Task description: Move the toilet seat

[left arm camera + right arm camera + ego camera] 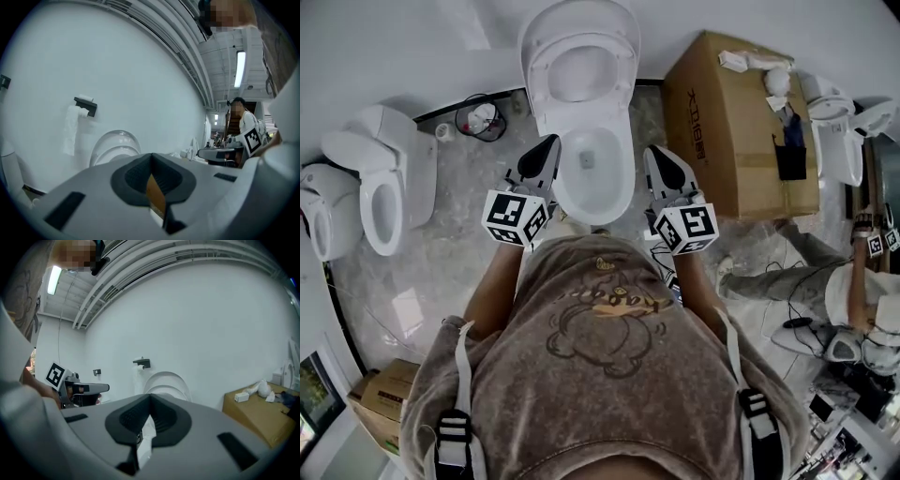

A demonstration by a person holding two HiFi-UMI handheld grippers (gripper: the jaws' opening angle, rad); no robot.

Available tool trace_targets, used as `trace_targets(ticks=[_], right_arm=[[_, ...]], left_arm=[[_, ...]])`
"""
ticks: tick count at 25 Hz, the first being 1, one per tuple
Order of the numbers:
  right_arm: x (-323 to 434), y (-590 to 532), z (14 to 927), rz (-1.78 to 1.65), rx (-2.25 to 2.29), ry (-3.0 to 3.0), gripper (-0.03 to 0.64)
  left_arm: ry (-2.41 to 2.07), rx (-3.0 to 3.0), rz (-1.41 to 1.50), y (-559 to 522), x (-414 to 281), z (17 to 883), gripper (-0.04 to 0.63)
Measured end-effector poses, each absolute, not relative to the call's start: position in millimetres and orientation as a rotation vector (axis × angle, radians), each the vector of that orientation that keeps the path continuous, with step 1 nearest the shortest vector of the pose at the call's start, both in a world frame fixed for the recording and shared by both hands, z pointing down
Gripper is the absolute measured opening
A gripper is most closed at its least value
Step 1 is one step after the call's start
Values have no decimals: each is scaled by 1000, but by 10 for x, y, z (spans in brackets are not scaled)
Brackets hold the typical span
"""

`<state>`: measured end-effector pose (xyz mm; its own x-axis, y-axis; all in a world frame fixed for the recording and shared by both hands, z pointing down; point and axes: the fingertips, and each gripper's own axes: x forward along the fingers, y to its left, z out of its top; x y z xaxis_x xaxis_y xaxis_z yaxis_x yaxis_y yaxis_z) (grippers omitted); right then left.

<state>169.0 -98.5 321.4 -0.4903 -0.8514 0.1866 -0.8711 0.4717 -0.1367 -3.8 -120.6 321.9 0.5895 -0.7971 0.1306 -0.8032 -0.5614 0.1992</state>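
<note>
**Seat upright, both grippers shut and empty before the bowl**

The toilet seat (pixel 623 67) is seen raised, leaning back against the lid (pixel 581 19) at the wall, so the bowl (pixel 623 178) lies uncovered. The left gripper (pixel 546 146) is held just off the bowl's left rim and the right gripper (pixel 654 152) just off its right rim. Neither is touching the porcelain, as far as can be told. In both gripper views the jaws are pressed together with nothing between the pads, and the upright seat is framed straight ahead of them.

The step in hand is judged to be the approach, as the seat has not yet been taken. For the next move, one gripper would probably have to be carried forward to the seat's free edge and its jaws parted enough to take the rim. The seat would then be swung about its hinge and lowered under control rather than dropped.

Dark characters are printed on the side of the cardboard box (pixel 731 122) to the right, but they cannot be read with confidence. No brand mark can be made out on the toilet.
</note>
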Motion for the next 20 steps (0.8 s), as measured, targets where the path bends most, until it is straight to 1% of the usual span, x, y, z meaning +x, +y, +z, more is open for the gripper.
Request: trace_targets(ticks=[20], right_arm=[[1704,-969,3413,371,1571,-2599,-2]], left_arm=[[-1357,2540,26,-1137,-101,3359,9]])
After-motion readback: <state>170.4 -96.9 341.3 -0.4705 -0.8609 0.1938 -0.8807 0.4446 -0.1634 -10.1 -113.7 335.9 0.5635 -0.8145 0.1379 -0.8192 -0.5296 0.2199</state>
